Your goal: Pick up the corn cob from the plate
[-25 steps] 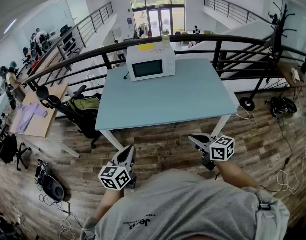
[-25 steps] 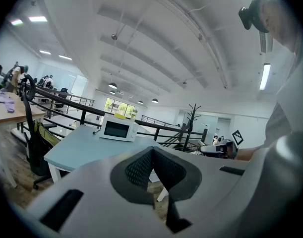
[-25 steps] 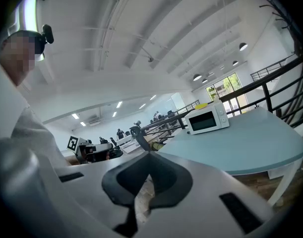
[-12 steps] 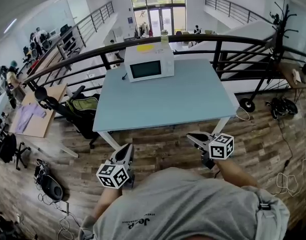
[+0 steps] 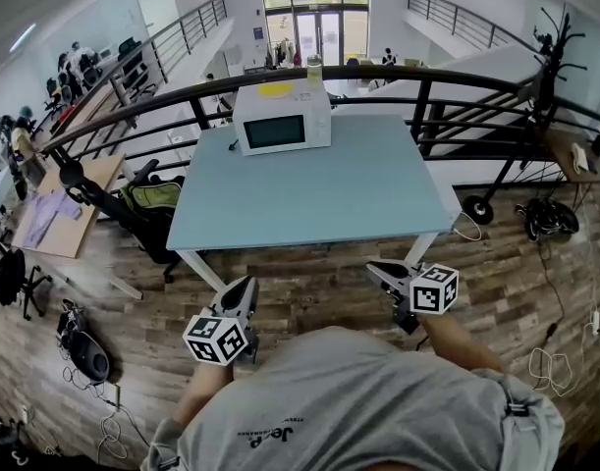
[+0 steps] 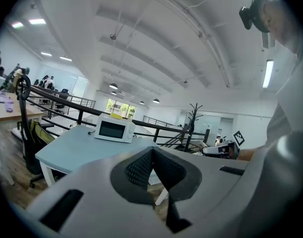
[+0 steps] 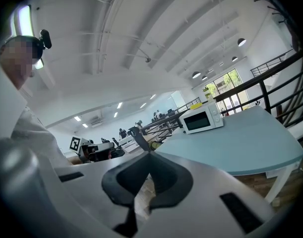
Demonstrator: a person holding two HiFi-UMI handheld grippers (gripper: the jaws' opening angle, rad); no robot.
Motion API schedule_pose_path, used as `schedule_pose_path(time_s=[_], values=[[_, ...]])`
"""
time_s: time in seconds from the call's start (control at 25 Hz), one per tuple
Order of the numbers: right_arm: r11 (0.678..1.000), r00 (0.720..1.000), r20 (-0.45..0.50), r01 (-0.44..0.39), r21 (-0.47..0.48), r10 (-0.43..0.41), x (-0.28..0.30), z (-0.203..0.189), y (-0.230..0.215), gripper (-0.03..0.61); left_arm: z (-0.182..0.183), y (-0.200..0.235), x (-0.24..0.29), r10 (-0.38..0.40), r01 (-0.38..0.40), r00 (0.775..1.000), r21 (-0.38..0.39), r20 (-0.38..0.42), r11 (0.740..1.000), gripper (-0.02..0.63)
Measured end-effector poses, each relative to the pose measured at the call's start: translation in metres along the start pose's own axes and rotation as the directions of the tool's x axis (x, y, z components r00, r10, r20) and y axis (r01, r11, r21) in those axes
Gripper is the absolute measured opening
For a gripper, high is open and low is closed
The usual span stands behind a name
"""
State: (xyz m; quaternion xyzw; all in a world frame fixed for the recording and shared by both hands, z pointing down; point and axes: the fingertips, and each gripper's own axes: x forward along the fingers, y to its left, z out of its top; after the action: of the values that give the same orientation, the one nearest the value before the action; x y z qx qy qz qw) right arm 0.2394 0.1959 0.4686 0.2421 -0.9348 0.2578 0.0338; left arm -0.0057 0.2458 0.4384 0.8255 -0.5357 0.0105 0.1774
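No corn cob and no plate that I can make out shows in any view. A white microwave (image 5: 280, 126) stands at the far end of a light blue table (image 5: 309, 189), with something flat and yellow (image 5: 276, 89) on its top. Both grippers hang in front of the table's near edge, over the wooden floor. My left gripper (image 5: 245, 285) is shut and empty. My right gripper (image 5: 376, 270) is shut and empty too. The left gripper view shows shut jaws (image 6: 152, 150) and the microwave (image 6: 114, 129) beyond. In the right gripper view, the right gripper (image 7: 149, 155) has the microwave (image 7: 203, 119) beyond it.
A black railing (image 5: 427, 91) runs behind the table. A black chair with a green bag (image 5: 152, 204) stands left of it. A clear jar (image 5: 314, 67) is behind the microwave. Cables (image 5: 550, 219) lie on the floor at right, and people sit at desks far left.
The table and microwave have come closer in the head view. Both grippers have moved forward toward the table's near edge, still shut.
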Motion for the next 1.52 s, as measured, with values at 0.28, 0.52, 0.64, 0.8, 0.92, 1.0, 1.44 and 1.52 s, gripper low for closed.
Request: schedule_pose_path(time_s=[0.28, 0.52, 0.64, 0.8, 0.92, 1.0, 1.44, 1.52], values=[[1.0, 1.0, -0.007, -0.013, 0.015, 0.013, -0.028, -0.003, -0.026, 0.015, -0.016, -0.035, 0.023, -0.003, 0.002, 1.0, -0.009, -0.022, 1.0, 0.008], [0.999, 1.0, -0.019, -0.02, 0.041, 0.021, -0.021, -0.007, -0.043, 0.015, -0.022, -0.029, 0.034, 0.014, -0.015, 0.999, -0.023, -0.039, 1.0, 0.008], [0.999, 0.999, -0.028, -0.019, 0.046, 0.02, -0.004, -0.006, -0.048, 0.015, -0.022, -0.013, 0.042, 0.016, -0.018, 0.999, -0.039, -0.04, 0.999, 0.008], [0.999, 0.999, -0.031, -0.005, 0.047, 0.006, 0.033, 0.001, -0.055, 0.015, -0.016, 0.021, 0.053, -0.003, 0.001, 0.999, -0.047, -0.039, 0.999, 0.008], [0.999, 1.0, -0.026, 0.016, 0.038, -0.015, 0.07, 0.013, -0.059, 0.015, -0.004, 0.059, 0.064, -0.021, 0.019, 0.999, -0.049, -0.03, 0.999, 0.008], [0.999, 0.999, -0.019, 0.029, 0.038, -0.028, 0.099, 0.023, -0.058, 0.015, 0.007, 0.09, 0.071, -0.034, 0.033, 0.999, -0.051, -0.028, 0.998, 0.008], [0.996, 0.996, 0.014, 0.092, 0.013, -0.092, 0.254, 0.079, -0.046, 0.015, 0.081, 0.235, 0.098, -0.129, 0.129, 0.991, -0.009, -0.035, 0.992, 0.008], [0.995, 0.995, 0.007, 0.1, 0.014, -0.101, 0.274, 0.082, -0.045, 0.015, 0.086, 0.258, 0.098, -0.129, 0.128, 0.991, -0.017, -0.035, 0.992, 0.008]])
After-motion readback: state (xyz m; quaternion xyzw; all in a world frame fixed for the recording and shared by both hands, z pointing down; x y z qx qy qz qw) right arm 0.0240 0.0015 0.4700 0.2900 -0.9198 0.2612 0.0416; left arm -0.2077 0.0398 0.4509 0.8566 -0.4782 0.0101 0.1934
